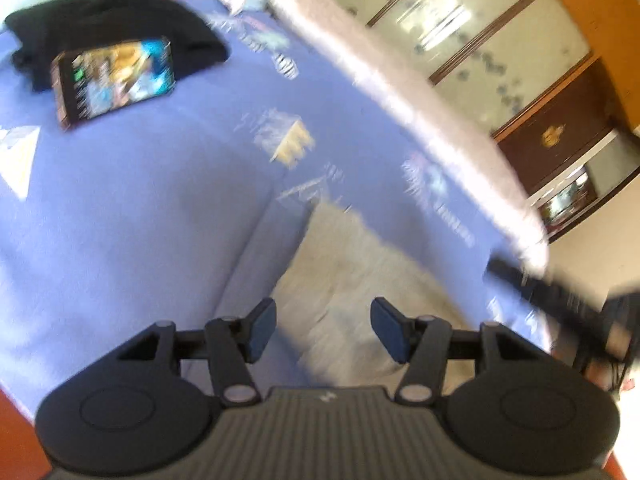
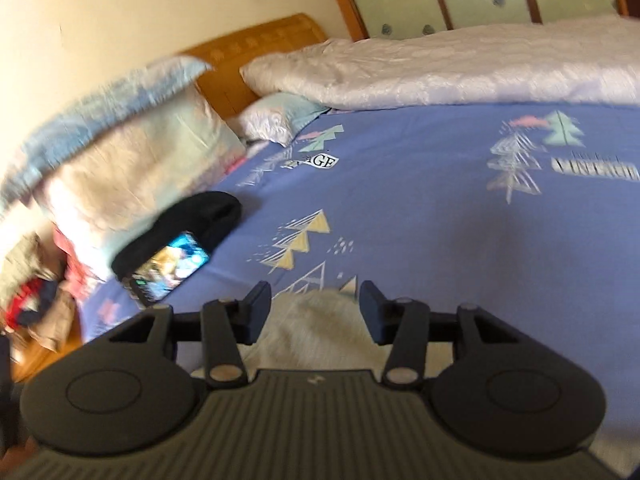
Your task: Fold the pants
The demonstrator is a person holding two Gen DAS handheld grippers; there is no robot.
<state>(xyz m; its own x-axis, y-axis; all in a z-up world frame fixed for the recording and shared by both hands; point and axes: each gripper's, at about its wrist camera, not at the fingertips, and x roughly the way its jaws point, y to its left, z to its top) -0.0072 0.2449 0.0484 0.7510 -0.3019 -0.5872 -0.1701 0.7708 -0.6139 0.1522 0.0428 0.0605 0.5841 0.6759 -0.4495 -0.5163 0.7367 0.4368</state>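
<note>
Both wrist views low over the blue bedsheet (image 1: pixel 140 200), angled down, sharing phone (image 2: pixel 170 270) and white quilt (image 2: pixel 440 68)

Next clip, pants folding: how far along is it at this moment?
Looks done: the pale pants lie on the blue bedsheet as a compact shape, apparently folded; blur hides how neatly. In hand: nothing. The left hand-held gripper and right hand-held gripper are open above the fabric, pads clear of it. Left: possibly one more fold or smoothing; cannot tell.
</note>
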